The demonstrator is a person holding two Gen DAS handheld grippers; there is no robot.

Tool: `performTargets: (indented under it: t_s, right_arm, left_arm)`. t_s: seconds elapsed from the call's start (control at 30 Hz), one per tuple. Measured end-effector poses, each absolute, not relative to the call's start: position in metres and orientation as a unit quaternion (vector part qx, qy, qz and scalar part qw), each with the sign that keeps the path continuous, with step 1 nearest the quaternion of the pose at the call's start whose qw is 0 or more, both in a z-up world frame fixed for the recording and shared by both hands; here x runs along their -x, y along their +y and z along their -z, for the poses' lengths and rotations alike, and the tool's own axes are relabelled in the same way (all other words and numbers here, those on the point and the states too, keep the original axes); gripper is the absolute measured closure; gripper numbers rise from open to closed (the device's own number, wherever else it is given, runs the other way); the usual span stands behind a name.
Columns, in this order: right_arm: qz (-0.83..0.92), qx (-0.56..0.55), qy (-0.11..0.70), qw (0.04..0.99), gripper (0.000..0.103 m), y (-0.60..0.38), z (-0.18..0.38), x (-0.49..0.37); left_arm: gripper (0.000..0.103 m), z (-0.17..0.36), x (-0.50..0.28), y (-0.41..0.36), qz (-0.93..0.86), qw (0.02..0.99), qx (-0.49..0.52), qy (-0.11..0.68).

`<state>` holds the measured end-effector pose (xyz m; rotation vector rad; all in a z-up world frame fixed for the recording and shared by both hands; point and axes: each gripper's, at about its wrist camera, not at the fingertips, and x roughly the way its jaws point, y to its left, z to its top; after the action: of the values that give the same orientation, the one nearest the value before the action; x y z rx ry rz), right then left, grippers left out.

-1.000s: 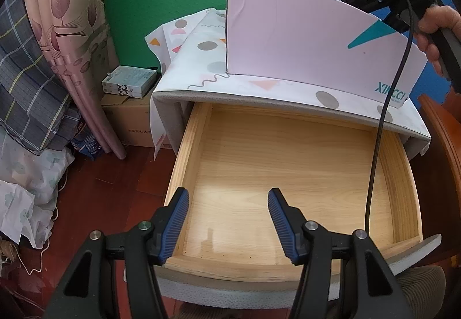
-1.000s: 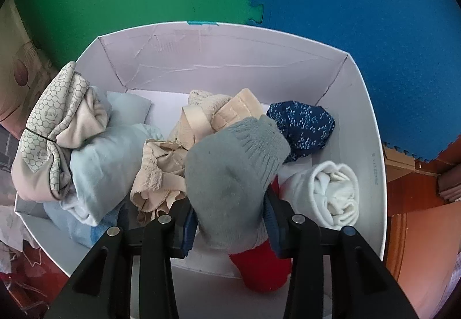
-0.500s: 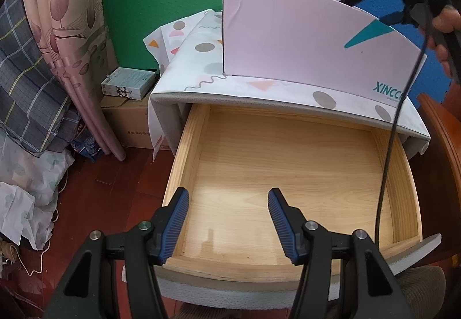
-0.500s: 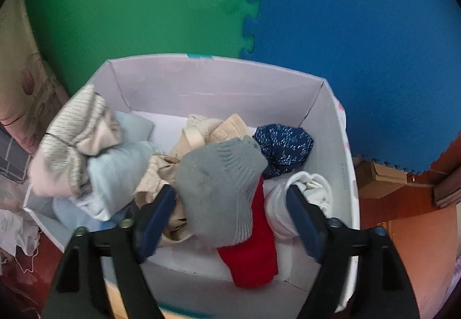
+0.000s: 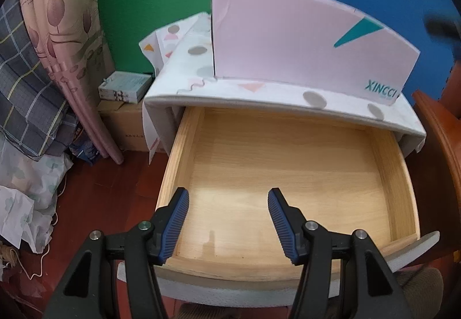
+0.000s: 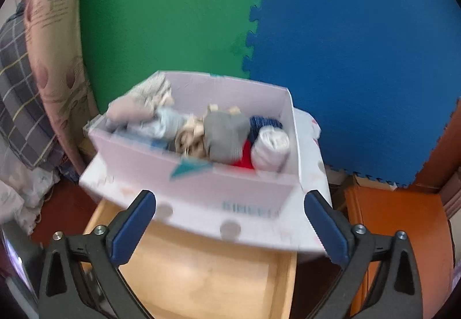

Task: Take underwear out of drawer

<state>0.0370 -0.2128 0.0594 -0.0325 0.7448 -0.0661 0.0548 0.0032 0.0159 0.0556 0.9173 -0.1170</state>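
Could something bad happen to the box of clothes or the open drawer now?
Maybe. The clothes are piled above the rim of the box, so a bump from the open right gripper might spill some. The drawer is pulled far out below the open left gripper, so leaning on it could strain it.

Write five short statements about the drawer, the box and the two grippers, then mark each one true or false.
1. The drawer is pulled open and no clothing shows inside it. True.
2. The right gripper is clamped on a grey sock. False: its jaws are spread wide and hold nothing; the grey sock lies in the box.
3. The pink box stands on top of the cabinet, above the drawer. True.
4. The pink box holds no clothes. False: it holds several rolled and bunched garments, among them a white roll.
5. The left gripper is open, above the front of the drawer. True.
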Motion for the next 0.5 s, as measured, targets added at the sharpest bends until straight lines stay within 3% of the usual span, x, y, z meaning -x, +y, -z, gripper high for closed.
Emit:
performTargets:
  t_s: [0.3, 0.5]
  right_arm:
    - [0.031, -0.065, 0.429, 0.901, 0.0, -0.228, 0.025, 0.015]
    - [0.03, -0.081, 0.45, 0.889, 0.0, -0.229, 0.051, 0.023]
  left_arm:
    - [0.045, -0.017, -0.045, -0.01, 0.072, 0.891, -0.046, 0.446]
    - [0.045, -0.015, -0.037, -0.018, 0.083, 0.886, -0.059, 0.452]
